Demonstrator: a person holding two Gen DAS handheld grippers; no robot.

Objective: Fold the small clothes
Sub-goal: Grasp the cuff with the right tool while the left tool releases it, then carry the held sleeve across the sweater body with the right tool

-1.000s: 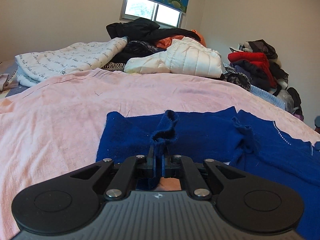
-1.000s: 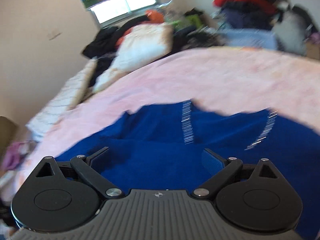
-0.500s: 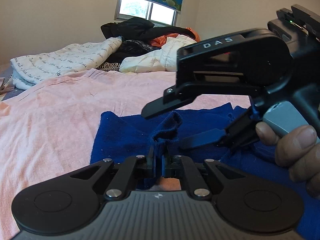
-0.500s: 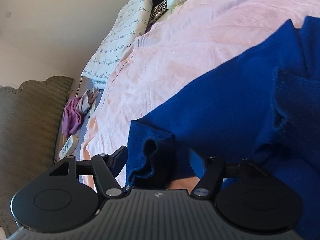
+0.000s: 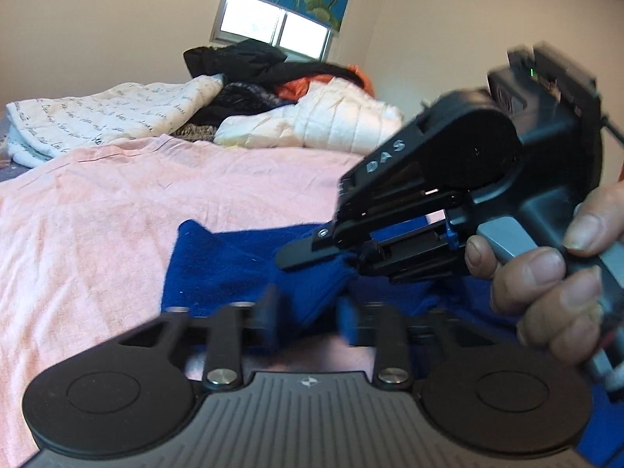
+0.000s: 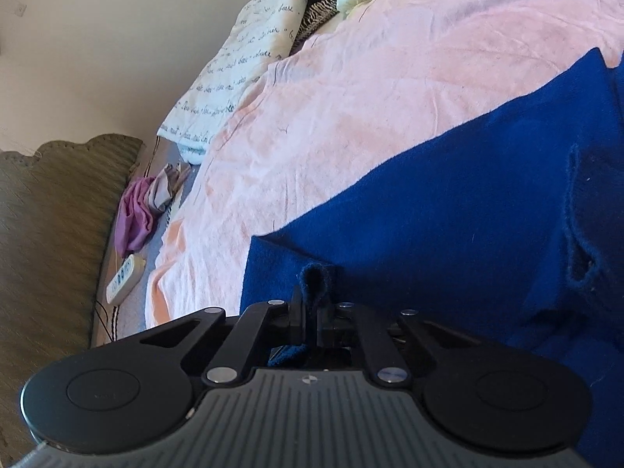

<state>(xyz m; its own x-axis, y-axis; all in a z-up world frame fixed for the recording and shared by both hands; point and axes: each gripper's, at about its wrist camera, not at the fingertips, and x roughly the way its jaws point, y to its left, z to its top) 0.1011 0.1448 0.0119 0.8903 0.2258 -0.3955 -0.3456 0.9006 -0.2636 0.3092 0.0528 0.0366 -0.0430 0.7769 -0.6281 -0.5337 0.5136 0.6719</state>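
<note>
A dark blue knit garment (image 5: 230,269) lies on a pink sheet (image 5: 97,226) on the bed; it also shows in the right wrist view (image 6: 448,210). My left gripper (image 5: 308,323) is open, its jaws apart on either side of a raised fold of the blue cloth. My right gripper (image 6: 310,312) is shut on a pinched fold of the blue garment's edge. In the left wrist view the right gripper (image 5: 351,259) comes in from the right, held by a hand (image 5: 546,280), just above and beyond my left fingers.
A pile of quilts and dark clothes (image 5: 273,89) lies at the far side of the bed under a window (image 5: 273,27). In the right wrist view a headboard (image 6: 50,234), purple cloth (image 6: 136,214) and a power strip (image 6: 123,279) are at the left.
My left gripper has opened and let go of the blue fold. My right gripper has closed on that fold of the garment.
</note>
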